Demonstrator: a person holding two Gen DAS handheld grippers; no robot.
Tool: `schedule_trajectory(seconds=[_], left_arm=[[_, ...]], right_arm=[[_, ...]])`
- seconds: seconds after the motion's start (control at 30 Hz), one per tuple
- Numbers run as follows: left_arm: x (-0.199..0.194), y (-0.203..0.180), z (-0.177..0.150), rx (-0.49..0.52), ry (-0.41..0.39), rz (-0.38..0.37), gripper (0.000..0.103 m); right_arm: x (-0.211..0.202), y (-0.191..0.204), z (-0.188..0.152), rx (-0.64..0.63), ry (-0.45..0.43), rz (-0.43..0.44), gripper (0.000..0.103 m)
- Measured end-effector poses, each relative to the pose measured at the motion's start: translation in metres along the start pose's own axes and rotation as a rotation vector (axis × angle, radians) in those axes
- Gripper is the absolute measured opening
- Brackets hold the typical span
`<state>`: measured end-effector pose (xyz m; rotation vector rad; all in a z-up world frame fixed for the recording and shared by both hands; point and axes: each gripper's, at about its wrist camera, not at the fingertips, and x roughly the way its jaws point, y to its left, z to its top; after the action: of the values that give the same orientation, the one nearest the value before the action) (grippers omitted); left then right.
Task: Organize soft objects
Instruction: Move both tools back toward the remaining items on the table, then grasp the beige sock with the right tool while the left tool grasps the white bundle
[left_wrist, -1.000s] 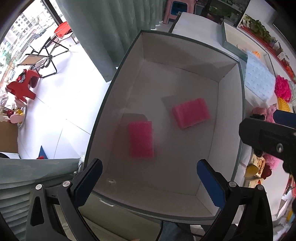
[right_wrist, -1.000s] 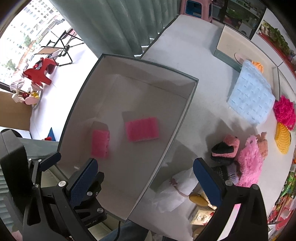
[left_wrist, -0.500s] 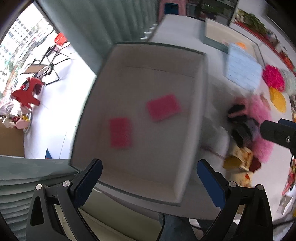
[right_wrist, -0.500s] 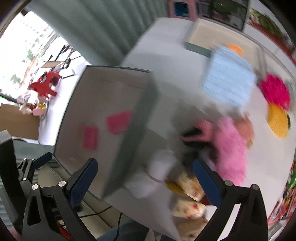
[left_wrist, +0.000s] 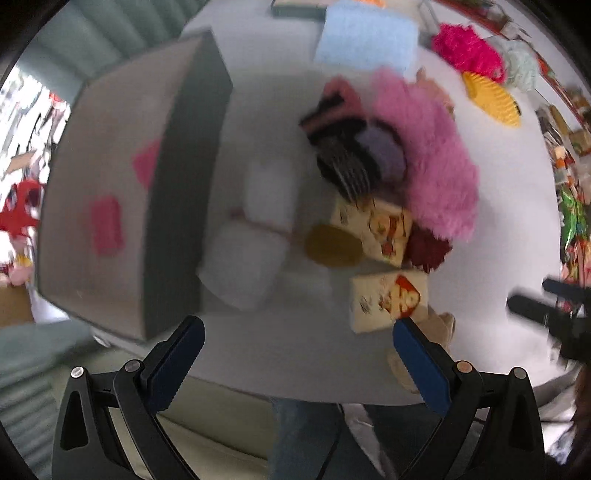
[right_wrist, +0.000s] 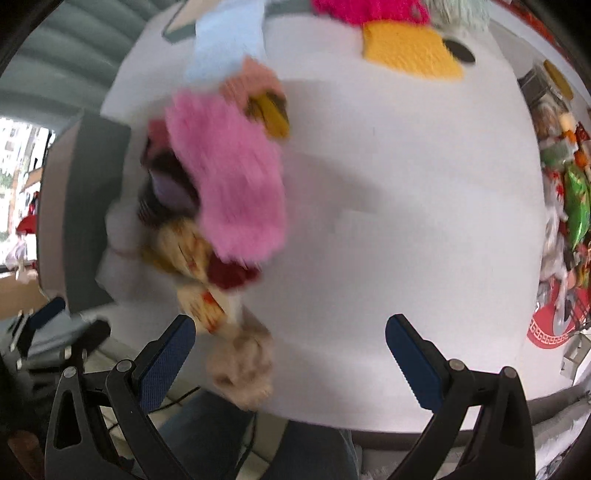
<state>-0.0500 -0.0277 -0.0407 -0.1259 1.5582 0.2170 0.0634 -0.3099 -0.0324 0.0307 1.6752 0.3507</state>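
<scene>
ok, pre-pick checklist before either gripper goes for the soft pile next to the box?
1. Left gripper open and empty: ok.
2. Right gripper open and empty: ok.
3. Grey open-top box with white inside has room; it holds only two pink sponge pads: ok.
4. Fluffy pink plush lies uncovered on the pile: ok.
5. Sharp view of the pile for aiming: not ok, both views are motion-blurred.
6. Which items are tangled together: cannot tell.
</scene>
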Motion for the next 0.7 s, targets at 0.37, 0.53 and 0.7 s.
schedule_trajectory(seconds=[0.37, 0.53, 0.7], left_arm=[[0.038, 0.027, -0.022, -0.272, 0.119, -0.105, 0.103], [0.040, 0.039, -0.009, -0.384, 0.108, -0.161, 0.103], [0.045, 0.031, 0.011, -0.428, 0.107, -0.174, 0.103]], right_arm=[[0.063, 0.042, -0.063, -0.313, 0.150, 0.030, 0.103], [0.089, 0.064, -0.064, -0.335, 0.157, 0.070, 0.103], [0.106, 0.074, -0.065, -0.331, 0.180, 0.048, 0.103]])
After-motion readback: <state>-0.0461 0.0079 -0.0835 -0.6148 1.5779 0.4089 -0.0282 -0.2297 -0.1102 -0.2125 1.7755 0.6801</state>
